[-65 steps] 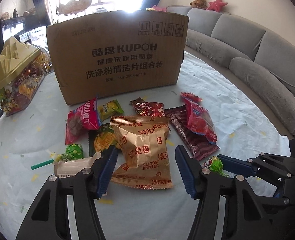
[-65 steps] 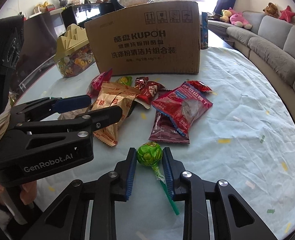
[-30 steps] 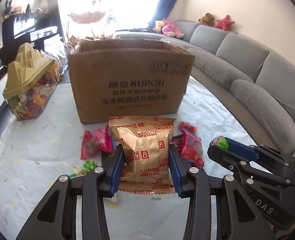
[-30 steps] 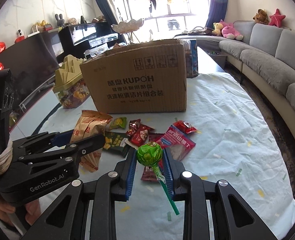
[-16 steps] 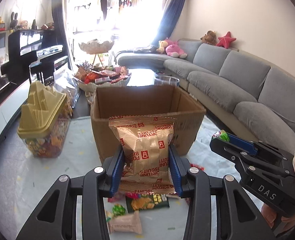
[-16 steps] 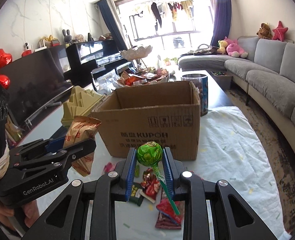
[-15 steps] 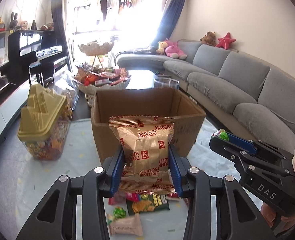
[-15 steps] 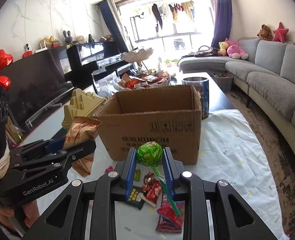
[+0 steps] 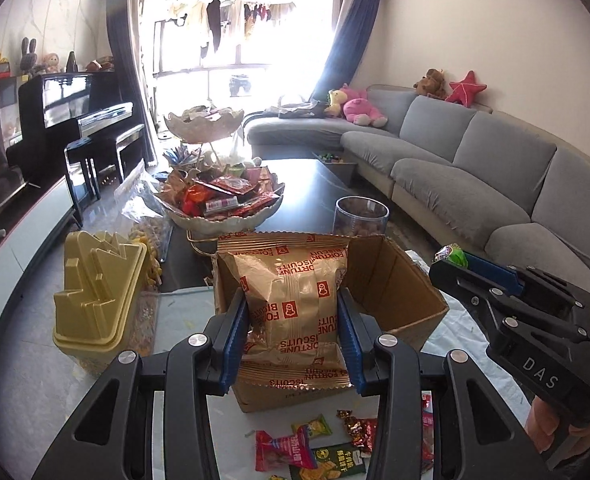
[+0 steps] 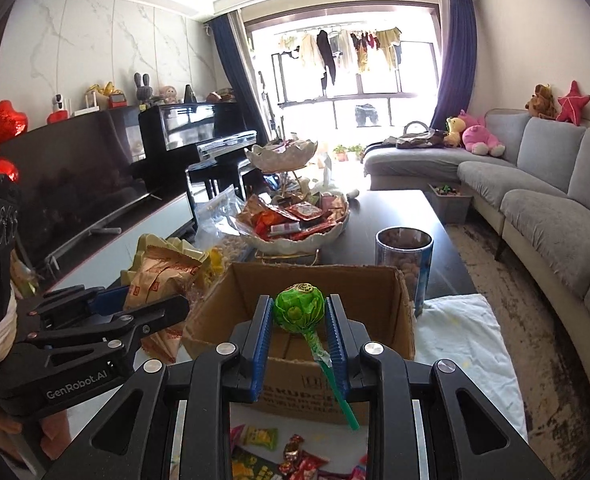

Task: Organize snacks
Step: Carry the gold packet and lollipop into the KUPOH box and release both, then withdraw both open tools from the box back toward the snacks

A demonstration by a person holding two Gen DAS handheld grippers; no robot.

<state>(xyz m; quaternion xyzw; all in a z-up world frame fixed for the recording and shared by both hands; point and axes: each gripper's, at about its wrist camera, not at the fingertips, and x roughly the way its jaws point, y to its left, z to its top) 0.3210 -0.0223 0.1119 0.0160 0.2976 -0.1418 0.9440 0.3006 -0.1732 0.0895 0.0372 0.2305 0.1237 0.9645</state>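
My left gripper (image 9: pixel 293 322) is shut on a gold fortune biscuits packet (image 9: pixel 293 300) and holds it up at the near edge of the open cardboard box (image 9: pixel 391 284). My right gripper (image 10: pixel 298 326) is shut on a green lollipop (image 10: pixel 298 309) with a green stick, held over the near rim of the same box (image 10: pixel 315 280). Each gripper shows in the other's view, the left (image 10: pixel 107 320) with the packet (image 10: pixel 159 276), the right (image 9: pixel 491 284) with the lollipop (image 9: pixel 451 256). Several small snack packets (image 9: pixel 315 450) lie on the table in front of the box.
A gold-lidded candy jar (image 9: pixel 99 292) stands left of the box. A white tiered bowl of snacks (image 9: pixel 221 200) and a clear canister (image 10: pixel 405 256) stand behind the box. A grey sofa (image 9: pixel 475 168) runs along the right. A white cloth (image 10: pixel 463 332) covers the near table.
Both grippers have risen with their loads and moved toward the box. The view now looks down into the open box, and the loose packets have dropped to the bottom of both views.
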